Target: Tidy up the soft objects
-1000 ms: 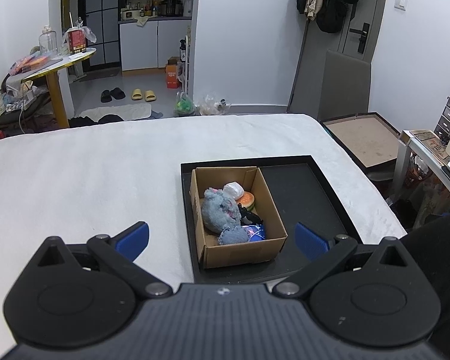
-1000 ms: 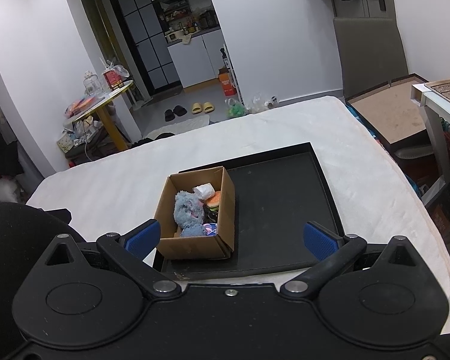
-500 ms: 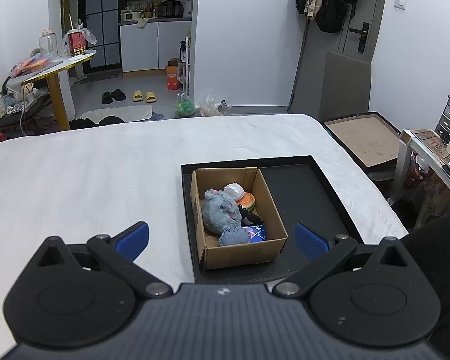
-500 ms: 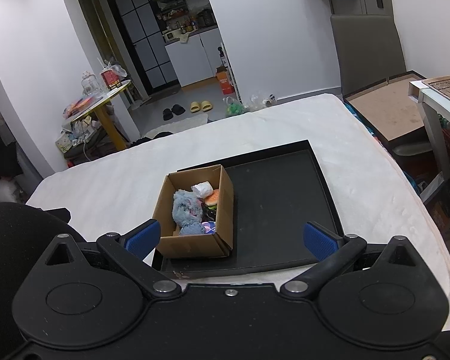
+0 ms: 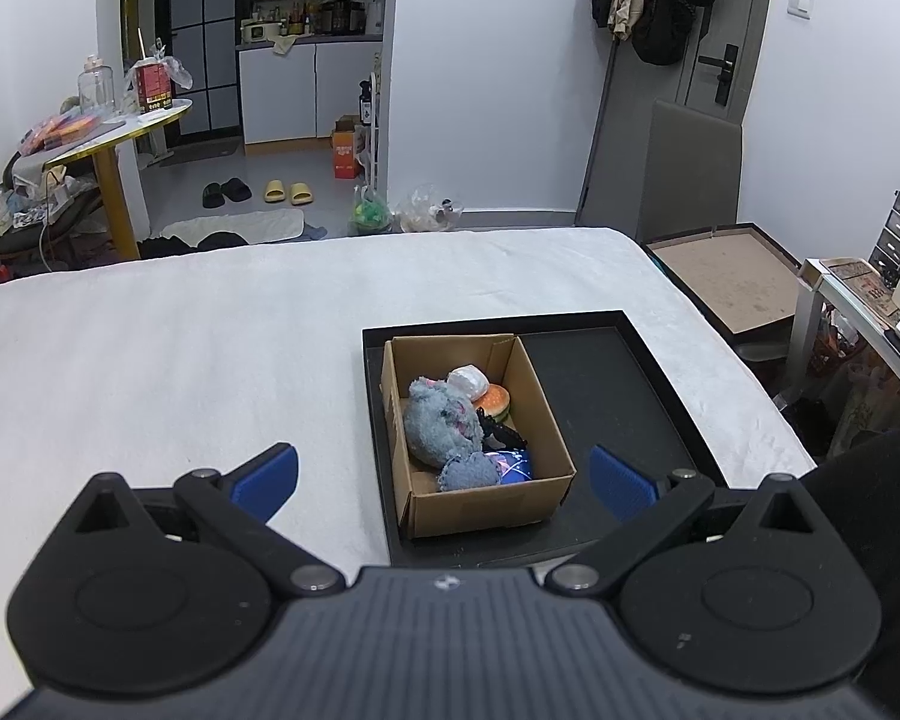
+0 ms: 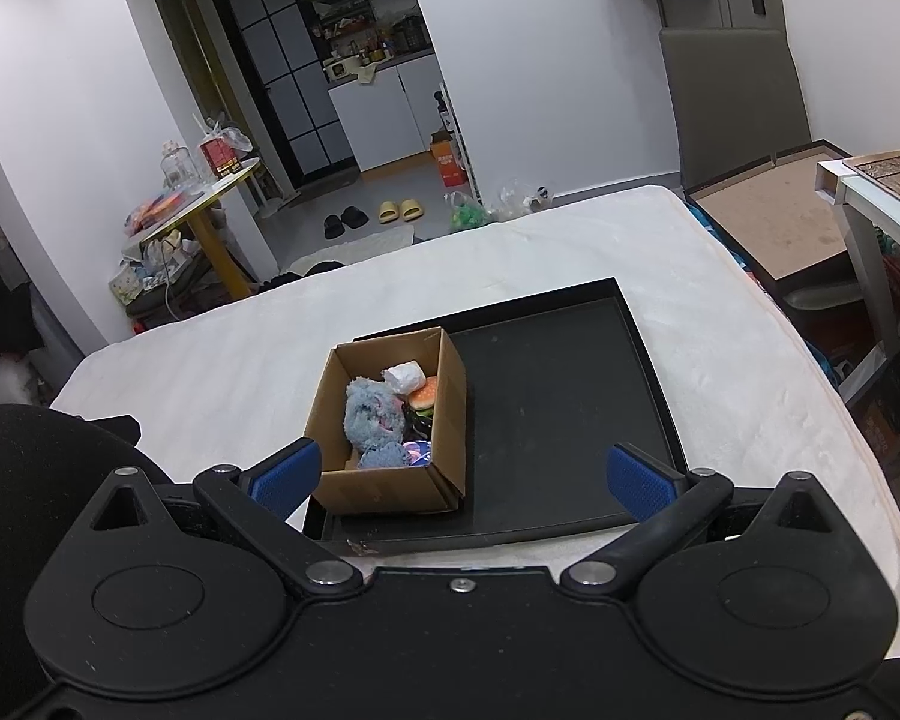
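Inside, one box, five soft toys

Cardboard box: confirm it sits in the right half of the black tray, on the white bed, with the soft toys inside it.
Not quite. The cardboard box sits in the left half of the black tray; the right half is bare. The left wrist view shows this. The tray is on the white bed, and the soft toys are inside the box.

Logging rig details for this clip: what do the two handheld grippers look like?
The left gripper and right gripper match: black bodies with round domed housings, triangular cut-outs, silver pivot bolts and blue finger pads. The left body's centre is ribbed grey. No cables show.
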### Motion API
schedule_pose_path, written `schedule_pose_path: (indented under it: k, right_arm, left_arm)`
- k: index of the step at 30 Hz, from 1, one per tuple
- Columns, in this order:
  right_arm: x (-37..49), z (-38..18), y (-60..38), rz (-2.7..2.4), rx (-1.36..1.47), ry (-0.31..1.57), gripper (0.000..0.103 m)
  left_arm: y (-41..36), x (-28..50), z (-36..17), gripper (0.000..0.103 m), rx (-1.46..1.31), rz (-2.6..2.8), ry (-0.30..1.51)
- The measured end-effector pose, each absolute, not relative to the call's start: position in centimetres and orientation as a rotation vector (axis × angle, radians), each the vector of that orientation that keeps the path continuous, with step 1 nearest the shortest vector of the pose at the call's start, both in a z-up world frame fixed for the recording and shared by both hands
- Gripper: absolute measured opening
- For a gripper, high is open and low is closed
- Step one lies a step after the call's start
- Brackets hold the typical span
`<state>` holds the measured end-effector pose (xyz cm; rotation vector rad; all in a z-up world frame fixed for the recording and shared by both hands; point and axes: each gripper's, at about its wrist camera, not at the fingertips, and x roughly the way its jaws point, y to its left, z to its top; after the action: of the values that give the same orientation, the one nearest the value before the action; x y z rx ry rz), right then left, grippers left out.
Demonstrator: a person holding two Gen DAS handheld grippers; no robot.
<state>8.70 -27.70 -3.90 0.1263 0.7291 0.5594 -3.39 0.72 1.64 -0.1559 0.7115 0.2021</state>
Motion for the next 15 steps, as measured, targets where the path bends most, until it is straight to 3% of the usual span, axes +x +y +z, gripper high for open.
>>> schedule_pose_path:
  k: [15]
  right_arm:
    - [8.54, -4.31, -27.84, 0.553, 0.121, 0.73, 0.103]
  left_arm:
    - [0.79, -3.26, 1.87, 0.102, -0.149, 0.205, 0.714]
